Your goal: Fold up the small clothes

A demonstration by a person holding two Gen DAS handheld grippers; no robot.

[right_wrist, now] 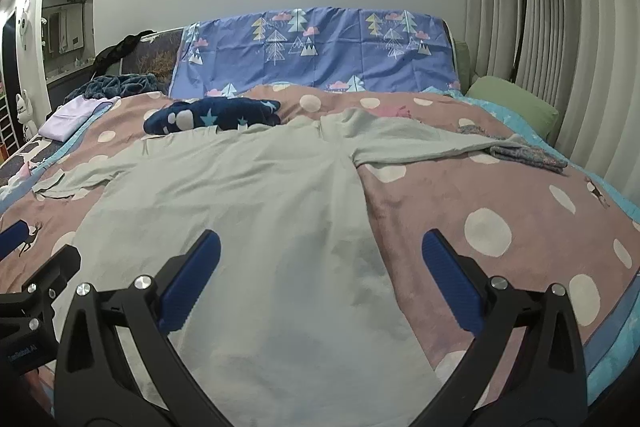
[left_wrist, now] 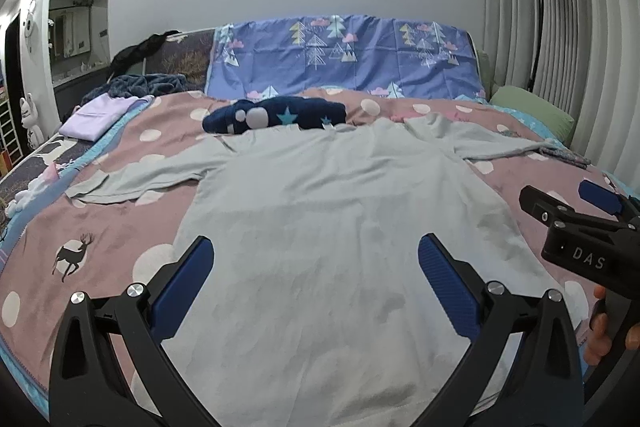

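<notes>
A pale grey-green long-sleeved shirt [left_wrist: 320, 227] lies spread flat on the bed, sleeves out to both sides, hem toward me. My left gripper [left_wrist: 316, 247] hovers open above the shirt's lower body, nothing between its blue pads. In the right wrist view the same shirt [right_wrist: 248, 219] fills the middle, and my right gripper [right_wrist: 320, 247] stands open over its right side edge, holding nothing. The right gripper [left_wrist: 576, 203] also shows at the right of the left wrist view, with a hand on its grip. The left gripper's fingertips [right_wrist: 16, 231] peek in at the right wrist view's left edge.
The bed has a pink polka-dot cover [right_wrist: 480, 195]. A dark blue star-patterned garment [left_wrist: 276, 115] lies beyond the collar. A folded lilac piece [left_wrist: 96, 115] sits far left, a small patterned cloth [right_wrist: 528, 153] by the right sleeve, a green pillow [right_wrist: 512, 103] at the curtain.
</notes>
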